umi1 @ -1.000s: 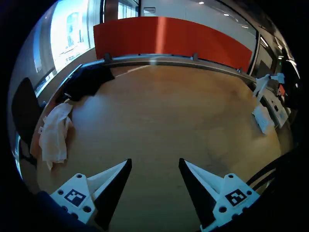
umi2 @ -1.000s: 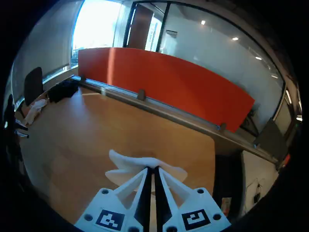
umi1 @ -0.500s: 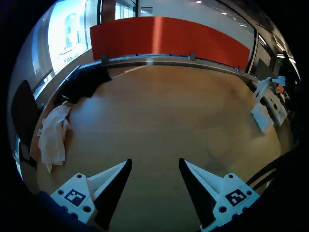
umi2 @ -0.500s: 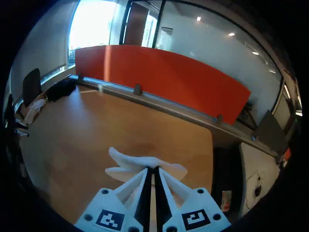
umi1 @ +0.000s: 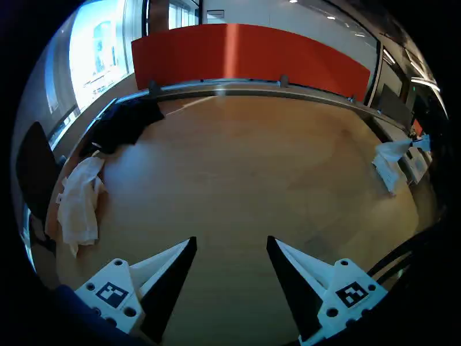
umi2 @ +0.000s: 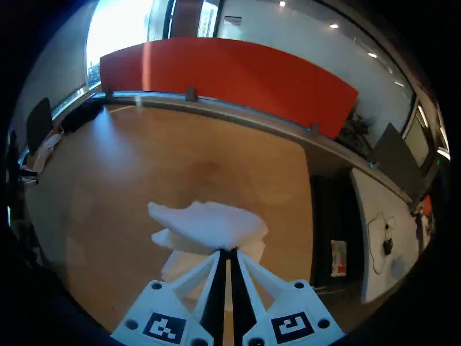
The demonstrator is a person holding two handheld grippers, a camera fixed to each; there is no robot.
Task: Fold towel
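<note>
A white towel (umi2: 210, 226) bunches right in front of my right gripper (umi2: 229, 254), whose two fingers are shut on its near edge; the cloth hangs in folds just above the wooden table (umi2: 144, 161). In the left gripper view the same white towel (umi1: 389, 164) shows small at the far right edge of the table. My left gripper (umi1: 230, 245) hovers over the wooden table (umi1: 242, 167) with its fingers wide apart and nothing between them.
A crumpled cream cloth (umi1: 78, 202) lies at the table's left edge, with a black garment (umi1: 124, 121) beyond it. An orange divider panel (umi1: 248, 55) on a metal rail closes the far side. A dark chair (umi1: 31, 167) stands at the left.
My right gripper has tipped downward and lowered the towel toward the table; the cloth now spreads wider in front of the fingers. The left gripper has hardly moved.
</note>
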